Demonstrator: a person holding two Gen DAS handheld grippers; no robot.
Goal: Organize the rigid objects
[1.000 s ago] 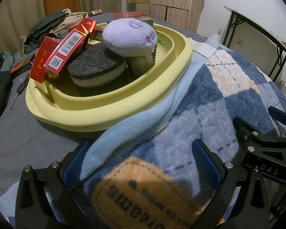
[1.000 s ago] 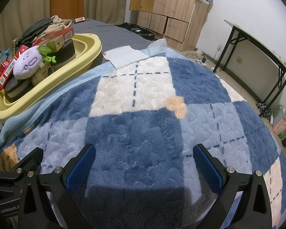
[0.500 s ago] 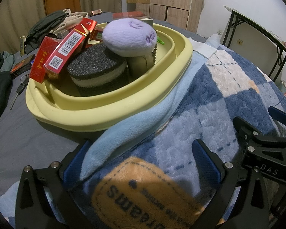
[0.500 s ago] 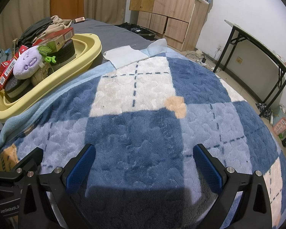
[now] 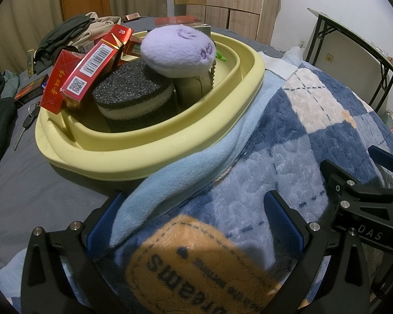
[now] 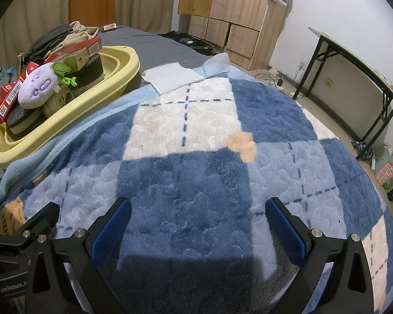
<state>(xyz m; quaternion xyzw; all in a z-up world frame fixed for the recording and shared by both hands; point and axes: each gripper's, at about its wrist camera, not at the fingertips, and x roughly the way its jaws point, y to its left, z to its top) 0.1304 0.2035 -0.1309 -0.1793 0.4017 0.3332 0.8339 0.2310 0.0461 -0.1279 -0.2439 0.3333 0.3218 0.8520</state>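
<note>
one yellow basin (image 5: 154, 154) at ten o'clock holds one purple plush (image 5: 178, 49), two dark sponges (image 5: 132, 96), one beige pouch (image 5: 194, 86) and several red boxes (image 5: 91, 65), exact count unclear.

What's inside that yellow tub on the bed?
The yellow tub holds red boxes, a purple plush toy, a dark sponge and a beige thing under the toy. The tub's bottom is covered.

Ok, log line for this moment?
left gripper: open, empty | right gripper: open, empty | yellow basin: full | both over blanket
</note>
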